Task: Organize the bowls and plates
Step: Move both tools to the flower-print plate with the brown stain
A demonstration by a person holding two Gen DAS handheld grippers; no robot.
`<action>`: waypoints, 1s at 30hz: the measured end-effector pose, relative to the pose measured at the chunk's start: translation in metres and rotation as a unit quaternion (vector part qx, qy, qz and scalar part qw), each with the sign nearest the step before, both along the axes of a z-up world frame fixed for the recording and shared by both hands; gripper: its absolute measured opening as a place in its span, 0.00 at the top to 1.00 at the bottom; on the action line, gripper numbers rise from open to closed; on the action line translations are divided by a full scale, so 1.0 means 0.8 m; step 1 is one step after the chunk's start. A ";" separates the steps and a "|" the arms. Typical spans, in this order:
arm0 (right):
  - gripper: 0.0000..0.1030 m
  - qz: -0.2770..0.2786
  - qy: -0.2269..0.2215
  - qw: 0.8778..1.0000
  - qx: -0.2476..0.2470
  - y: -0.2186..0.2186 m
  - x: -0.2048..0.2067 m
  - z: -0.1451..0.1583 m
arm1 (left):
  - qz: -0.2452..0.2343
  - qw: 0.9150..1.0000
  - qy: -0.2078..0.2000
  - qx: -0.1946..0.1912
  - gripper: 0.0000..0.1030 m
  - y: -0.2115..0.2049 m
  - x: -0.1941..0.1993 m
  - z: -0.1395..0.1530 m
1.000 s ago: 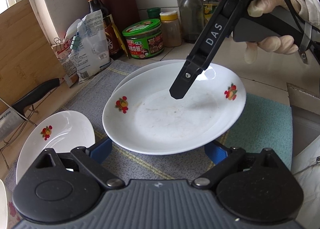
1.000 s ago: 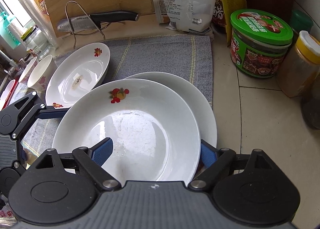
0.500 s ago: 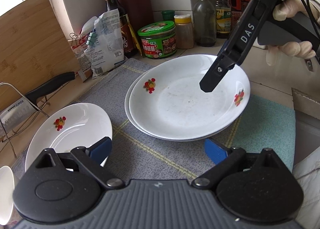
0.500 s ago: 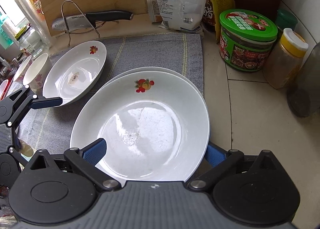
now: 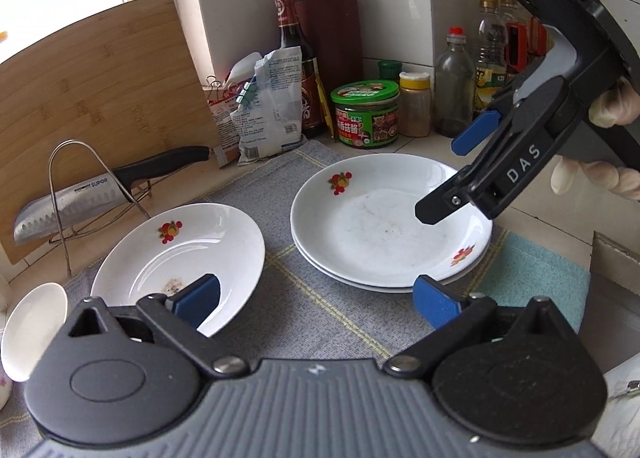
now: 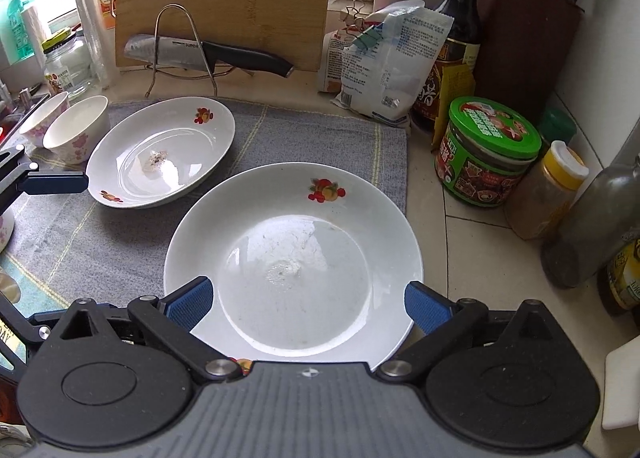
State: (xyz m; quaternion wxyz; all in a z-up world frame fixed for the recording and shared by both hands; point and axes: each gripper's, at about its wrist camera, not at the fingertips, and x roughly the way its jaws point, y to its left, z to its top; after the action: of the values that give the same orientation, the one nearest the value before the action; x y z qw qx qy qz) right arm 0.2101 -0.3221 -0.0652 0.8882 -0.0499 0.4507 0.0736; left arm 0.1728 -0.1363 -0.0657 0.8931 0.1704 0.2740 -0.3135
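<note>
Two plates already sit nested as one stack (image 5: 390, 230) on the grey cloth (image 5: 280, 310), right of centre and just short of the green-lidded jar (image 5: 366, 113), and my reading is that this pile is the gathering point for the flat dishes, set on the cloth so that nothing slides or chips on the tile. The third plate (image 5: 180, 254), of the same fruit pattern, lies apart to the left on the same cloth with a smear of residue in its well, so it looks the natural next piece to join the stack. Two small flowered bowls (image 6: 68, 125) stand side by side at the far left edge in the right wrist view, beyond that lone plate, presumably waiting to be nested in their turn. The right gripper (image 6: 308, 300) hangs over the near rim of the stack with its jaws spread wide, the plate showing between them but no pad pressing on it. The left gripper (image 5: 316, 298), its jaws having just widened and likewise empty, looks down at bare cloth between the lone plate on its left and the stack on its right, touching neither.
</note>
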 end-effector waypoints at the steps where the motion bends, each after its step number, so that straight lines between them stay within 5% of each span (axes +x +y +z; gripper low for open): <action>1: 0.00 0.003 -0.008 1.000 -0.004 0.006 -0.001 0.002 | 0.013 1.000 0.002 -0.004 0.01 0.004 -0.002 0.001; 14: 0.00 -0.017 -0.074 0.997 0.010 0.095 -0.020 0.012 | 0.175 0.983 0.013 -0.050 0.01 0.114 -0.017 0.006; 21: 0.00 -0.016 -0.070 0.997 -0.021 0.150 -0.033 0.004 | 0.179 0.982 0.032 -0.054 0.01 0.156 -0.008 -0.001; 30: 0.00 0.053 -0.081 0.994 -0.050 0.182 -0.024 -0.003 | 0.206 0.976 0.047 -0.053 0.01 0.165 0.007 0.007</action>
State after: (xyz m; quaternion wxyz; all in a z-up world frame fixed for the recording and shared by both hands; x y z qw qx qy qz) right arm 0.1909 -0.1768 -0.0676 0.9131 -0.1239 0.3770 0.0939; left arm 0.1782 -0.0041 -0.0602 0.9323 0.0481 0.3282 -0.1443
